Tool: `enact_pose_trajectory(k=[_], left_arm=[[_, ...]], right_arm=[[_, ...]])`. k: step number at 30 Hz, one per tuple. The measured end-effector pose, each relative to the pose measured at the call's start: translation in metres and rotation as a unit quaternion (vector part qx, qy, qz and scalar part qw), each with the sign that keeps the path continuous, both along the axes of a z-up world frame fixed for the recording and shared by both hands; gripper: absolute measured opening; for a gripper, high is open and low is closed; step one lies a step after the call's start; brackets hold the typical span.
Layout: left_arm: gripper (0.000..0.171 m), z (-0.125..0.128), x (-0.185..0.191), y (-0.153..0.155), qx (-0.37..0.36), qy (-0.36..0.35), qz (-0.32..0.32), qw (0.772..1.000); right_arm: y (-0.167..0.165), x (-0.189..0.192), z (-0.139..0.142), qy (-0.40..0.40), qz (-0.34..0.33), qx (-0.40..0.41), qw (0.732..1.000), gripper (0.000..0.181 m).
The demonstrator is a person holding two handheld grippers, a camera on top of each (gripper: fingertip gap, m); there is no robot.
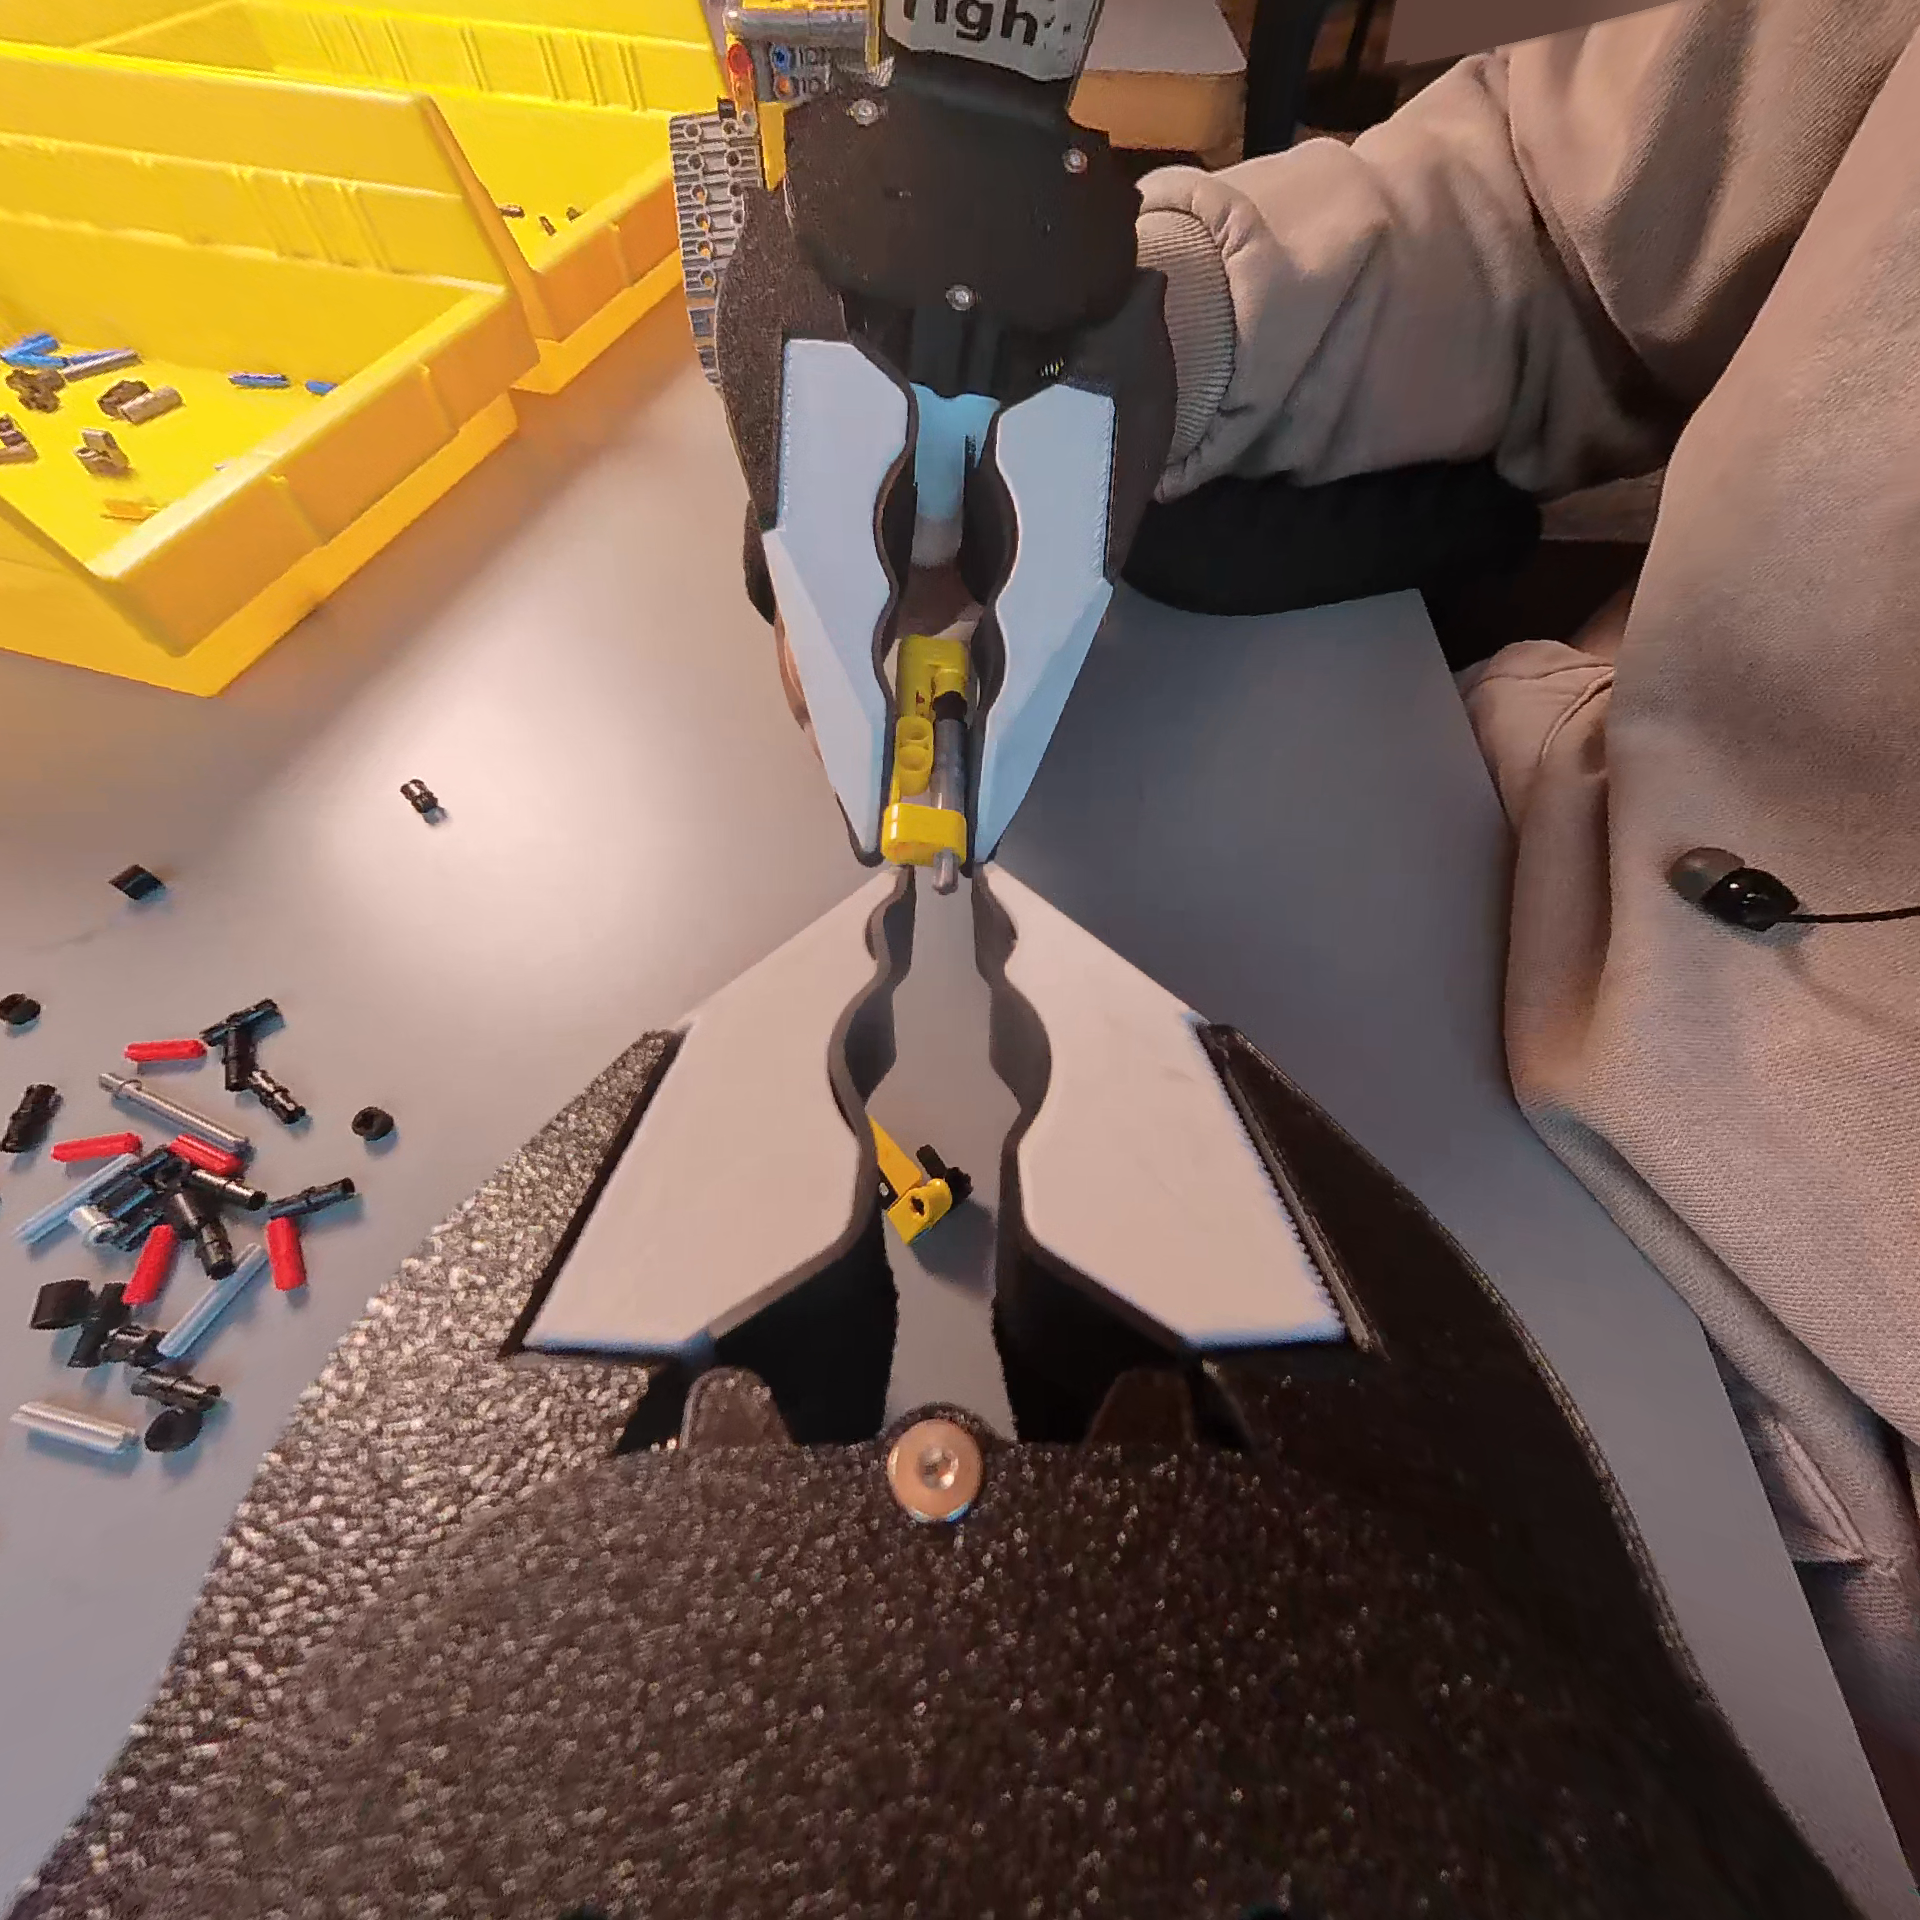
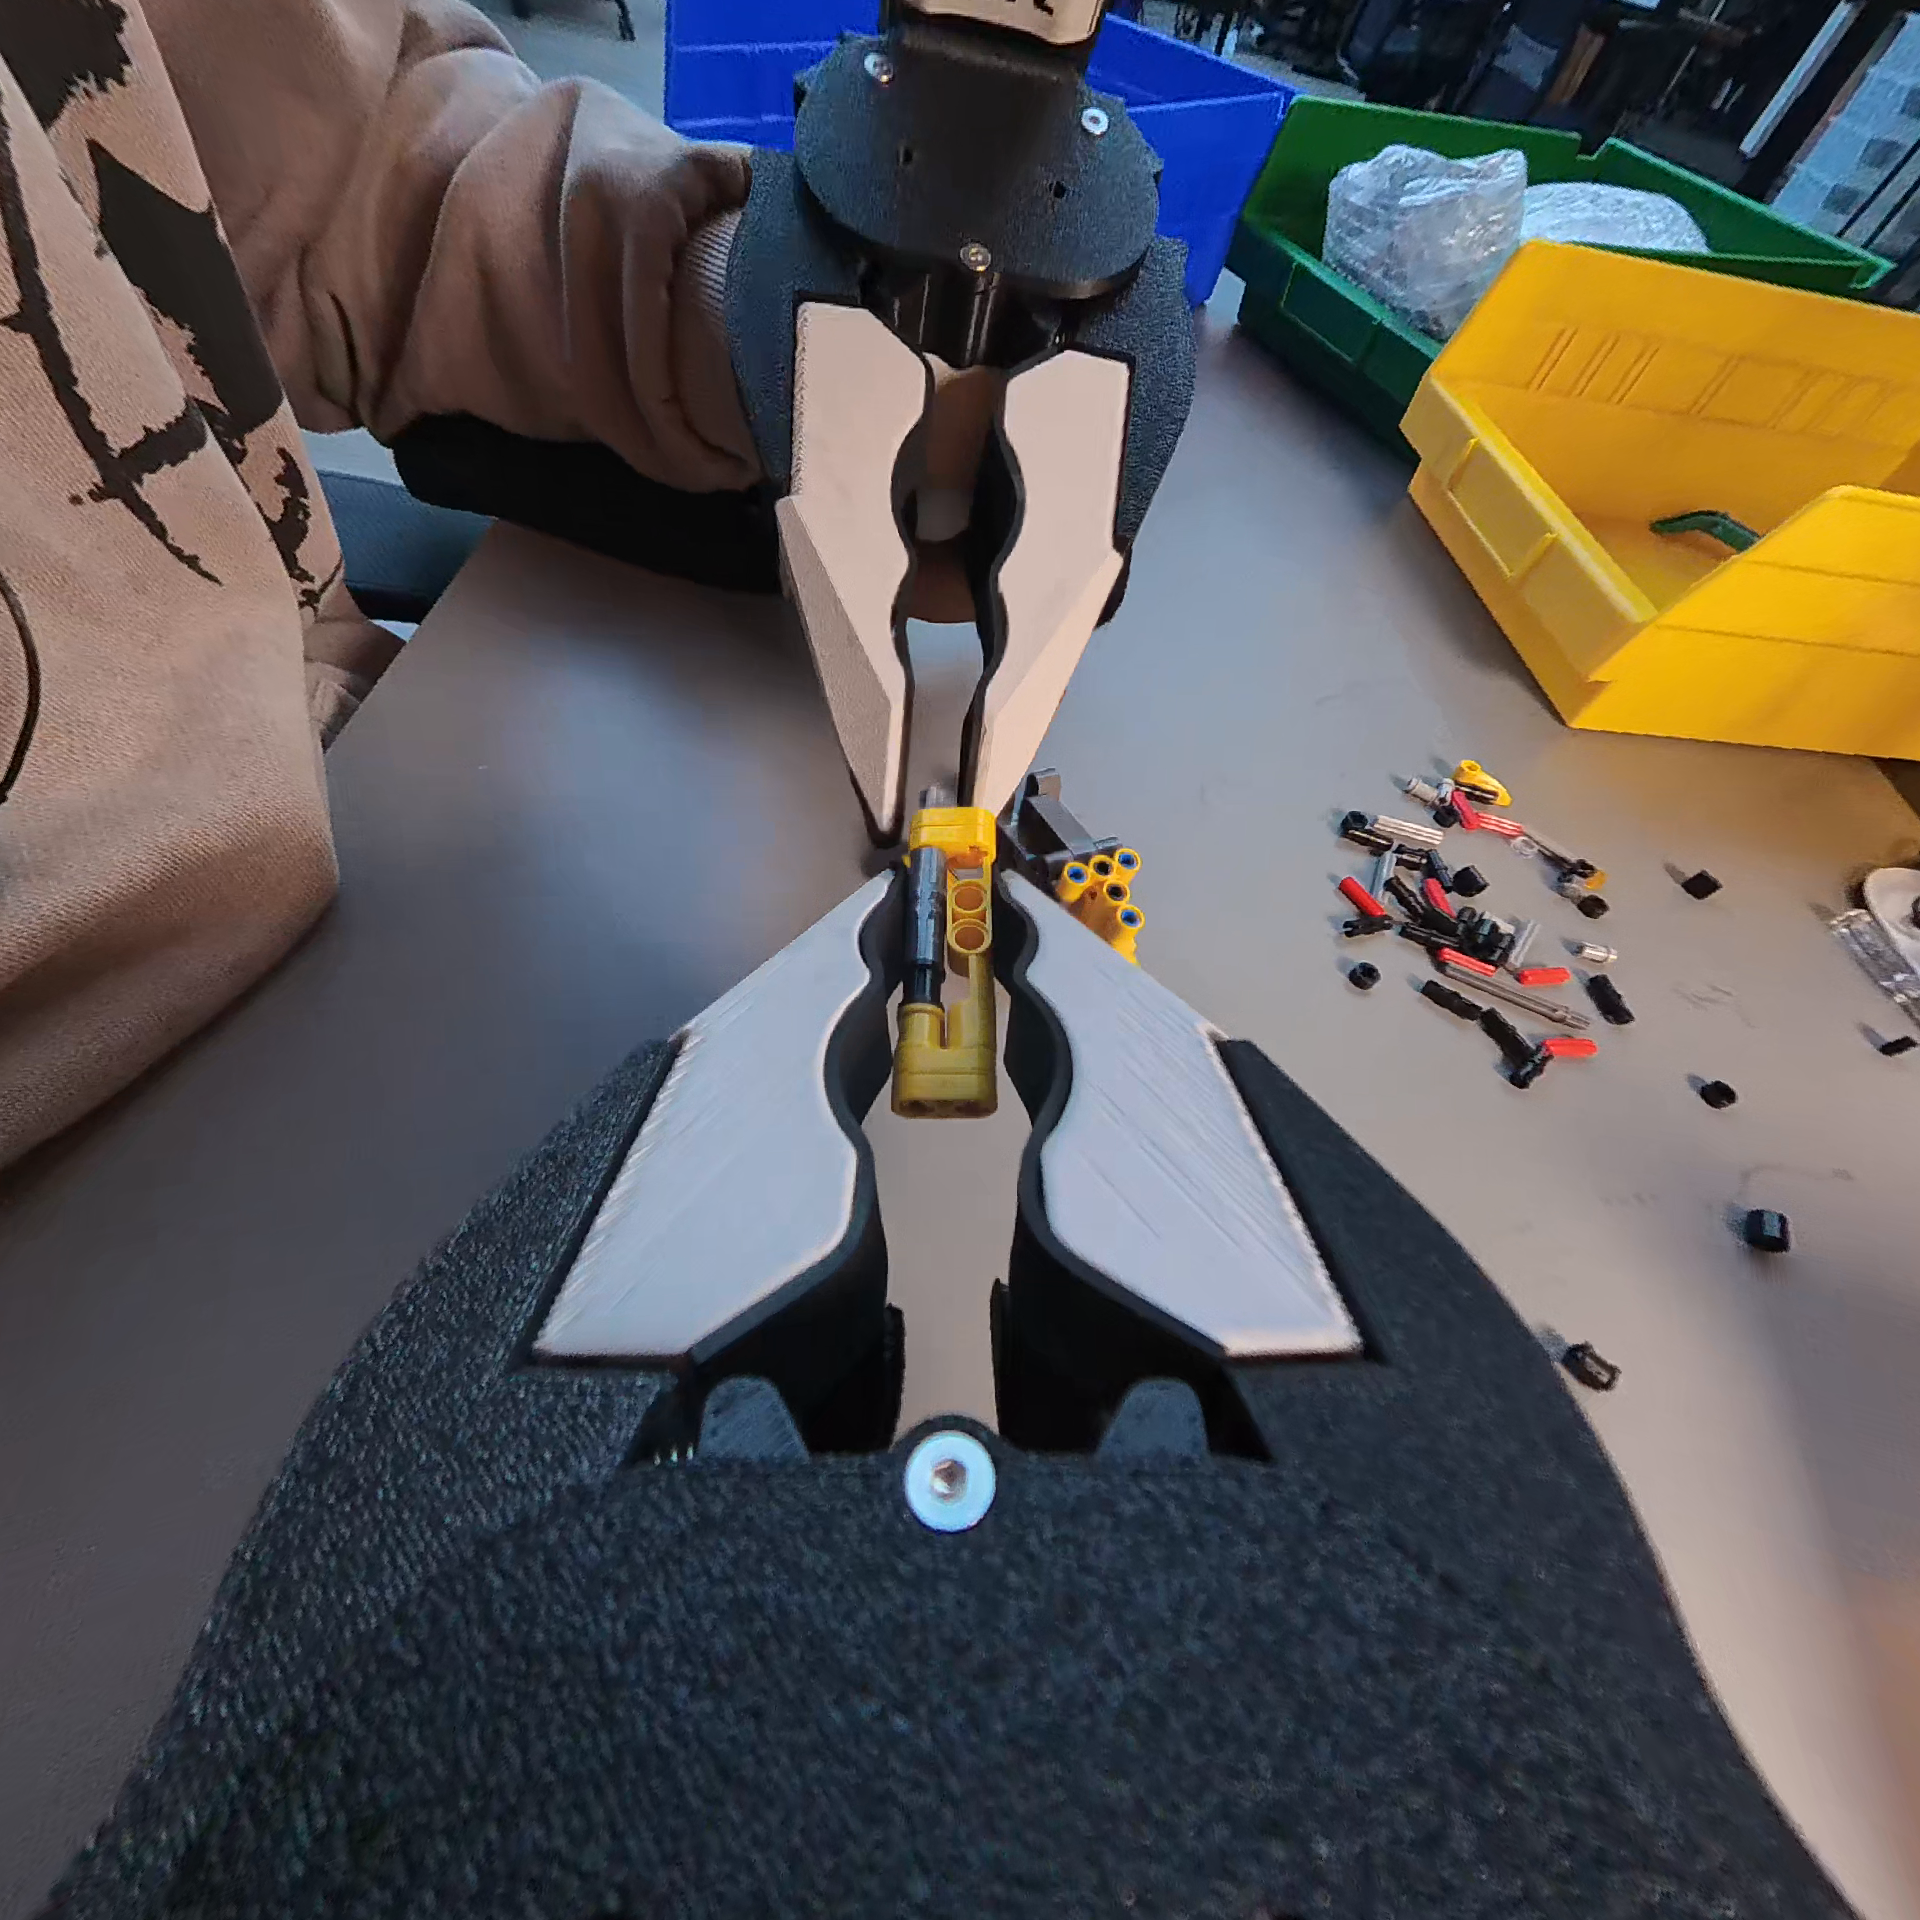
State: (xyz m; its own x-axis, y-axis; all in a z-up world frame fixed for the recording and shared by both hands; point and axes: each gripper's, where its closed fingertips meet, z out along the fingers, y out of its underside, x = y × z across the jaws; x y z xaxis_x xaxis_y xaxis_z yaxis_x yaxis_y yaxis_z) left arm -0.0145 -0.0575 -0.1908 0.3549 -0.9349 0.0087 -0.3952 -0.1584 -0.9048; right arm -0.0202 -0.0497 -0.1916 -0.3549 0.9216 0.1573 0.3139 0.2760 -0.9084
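Observation:
My right gripper (image 2: 948, 883) is shut on a yellow beam assembly (image 2: 961, 997) with a black and grey axle (image 2: 920, 925) running along it. It holds the assembly above the grey table (image 2: 623, 779). My left gripper (image 1: 940, 881) faces it tip to tip. Its jaws stand a narrow gap apart around the axle's grey end (image 1: 943, 868), with nothing held. A small yellow piece with a black pin (image 1: 920, 1184) lies on the table under the left gripper. A yellow piece with blue pins (image 2: 1101, 894) and a black piece (image 2: 1049, 826) lie beside the right fingers.
Yellow bins (image 1: 260, 416) stand at the left of the left wrist view, with a pile of loose black, red and grey pieces (image 1: 156, 1195) in front. The right wrist view shows yellow (image 2: 1714, 520), green (image 2: 1351, 270) and blue (image 2: 1174, 104) bins, and scattered pieces (image 2: 1475, 914). A person's beige sleeve (image 1: 1455, 312) is near the table edge. My left and right fingertips are right by each other.

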Motion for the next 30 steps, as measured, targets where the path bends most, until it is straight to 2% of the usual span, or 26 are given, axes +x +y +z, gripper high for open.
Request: enact_pose_trajectory(k=[6, 9, 13, 16, 20, 24, 25, 27, 29, 30], left_arm=[[0.016, -0.007, -0.001, 0.004, -0.011, 0.013, 0.013, 1.000], [0.024, -0.005, -0.001, 0.007, 0.012, 0.016, 0.021, 1.000], [0.016, -0.008, 0.002, 0.004, 0.031, 0.035, 0.012, 0.999], [0.015, -0.002, 0.004, 0.005, 0.049, 0.027, 0.017, 0.998], [0.015, -0.009, 0.003, 0.003, 0.059, 0.064, 0.011, 0.996], [0.014, 0.003, 0.002, 0.004, 0.050, 0.025, 0.015, 0.998], [0.014, 0.004, -0.004, 0.007, 0.050, 0.027, 0.025, 0.998], [0.014, 0.011, -0.032, 0.020, 0.049, 0.006, 0.070, 0.996], [0.015, 0.020, -0.041, 0.022, 0.037, -0.028, 0.071, 0.996], [0.015, 0.019, -0.035, 0.022, 0.040, -0.023, 0.062, 0.997]], right_arm=[[0.000, -0.002, -0.006, -0.014, -0.005, 0.021, 1.000, 0.013], [0.001, -0.002, -0.008, -0.023, -0.007, 0.015, 1.000, 0.013], [-0.003, -0.002, -0.011, -0.033, -0.001, 0.004, 0.999, 0.013], [-0.001, -0.002, -0.011, -0.037, -0.005, 0.001, 0.999, 0.013], [-0.003, -0.001, -0.018, -0.054, -0.001, 0.013, 0.998, 0.013], [-0.003, 0.000, -0.004, -0.037, 0.006, -0.028, 0.999, 0.012], [0.000, 0.003, -0.004, -0.043, 0.004, -0.028, 0.999, 0.012], [0.031, 0.020, -0.014, -0.064, -0.042, 0.007, 0.997, 0.012], [0.043, 0.029, 0.004, -0.032, -0.056, -0.042, 0.997, 0.012], [0.043, 0.028, 0.009, -0.025, -0.053, -0.028, 0.998, 0.012]])
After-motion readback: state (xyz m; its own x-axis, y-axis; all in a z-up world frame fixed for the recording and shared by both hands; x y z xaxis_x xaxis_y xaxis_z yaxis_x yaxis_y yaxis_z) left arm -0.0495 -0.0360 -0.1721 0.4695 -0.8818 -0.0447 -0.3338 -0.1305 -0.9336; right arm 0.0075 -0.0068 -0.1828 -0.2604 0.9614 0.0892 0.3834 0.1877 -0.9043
